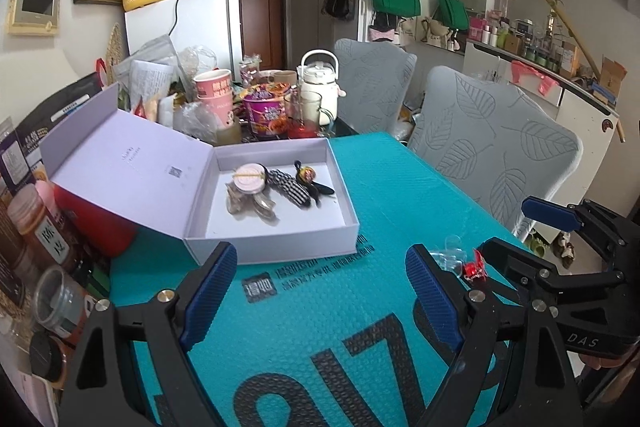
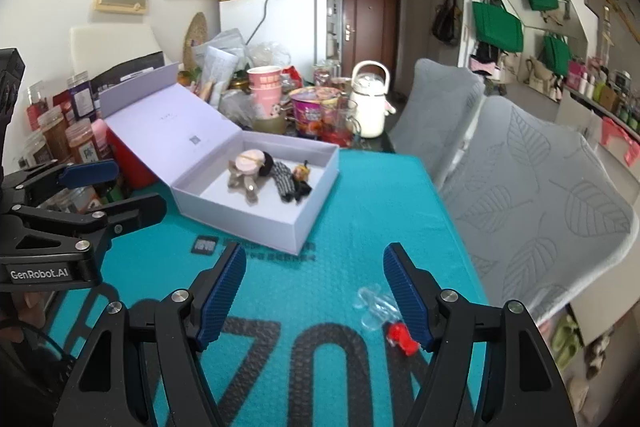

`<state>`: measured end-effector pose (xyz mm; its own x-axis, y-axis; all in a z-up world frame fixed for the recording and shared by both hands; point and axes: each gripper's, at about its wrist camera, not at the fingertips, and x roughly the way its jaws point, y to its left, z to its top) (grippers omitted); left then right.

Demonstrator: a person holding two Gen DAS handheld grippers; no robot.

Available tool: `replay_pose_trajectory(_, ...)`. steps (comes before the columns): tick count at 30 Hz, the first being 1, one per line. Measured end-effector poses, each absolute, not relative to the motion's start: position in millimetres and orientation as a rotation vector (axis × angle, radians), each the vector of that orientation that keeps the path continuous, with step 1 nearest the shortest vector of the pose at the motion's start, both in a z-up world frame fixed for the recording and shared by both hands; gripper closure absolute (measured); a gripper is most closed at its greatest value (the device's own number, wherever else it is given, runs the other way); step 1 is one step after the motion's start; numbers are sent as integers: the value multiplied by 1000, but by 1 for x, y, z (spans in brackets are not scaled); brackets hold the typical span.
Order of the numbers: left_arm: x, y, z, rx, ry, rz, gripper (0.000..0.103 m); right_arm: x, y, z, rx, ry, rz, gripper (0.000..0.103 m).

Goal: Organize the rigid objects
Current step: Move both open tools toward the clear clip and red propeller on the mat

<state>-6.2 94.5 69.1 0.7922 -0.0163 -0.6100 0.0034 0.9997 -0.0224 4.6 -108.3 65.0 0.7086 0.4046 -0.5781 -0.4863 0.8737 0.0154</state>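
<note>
An open lavender box (image 1: 276, 239) (image 2: 256, 223) sits on the teal mat, lid folded back to the left. Inside lie a pink round piece (image 1: 250, 179), a checked fabric piece (image 1: 290, 187) and a small dark clip (image 1: 308, 177). A clear hair clip (image 2: 374, 307) (image 1: 450, 257) and a red clip (image 2: 400, 337) (image 1: 474, 267) lie on the mat in front of the box's right corner. My right gripper (image 2: 316, 295) (image 1: 506, 227) hangs open over the mat, its right finger beside both clips. My left gripper (image 1: 320, 295) (image 2: 138, 187) is open and empty, left of them.
Jars and bottles (image 2: 68, 135) crowd the left edge beside a red container (image 1: 100, 219). Cups, a noodle bowl (image 1: 266, 115) and a white kettle (image 1: 320, 83) stand behind the box. Two grey-covered chairs (image 2: 540, 195) flank the table's right side.
</note>
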Motion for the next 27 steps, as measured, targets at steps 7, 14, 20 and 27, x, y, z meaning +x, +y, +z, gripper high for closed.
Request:
replay_pose_trajectory(7,-3,77,47,-27,709,-44,16,2,-130,44,-135,647,426,31)
replay_pose_trajectory(14,2,58,31,-25,745,-76,16,8,-154,22,-98,704,383,31)
replay_pose_trajectory(20,15,41,12,-17,801,-97,16,17,-167,2,-82,752,362,31)
replay_pose_trajectory(27,34,30,-8,-37,853,-121,16,31,-182,-20,-62,793,337,31)
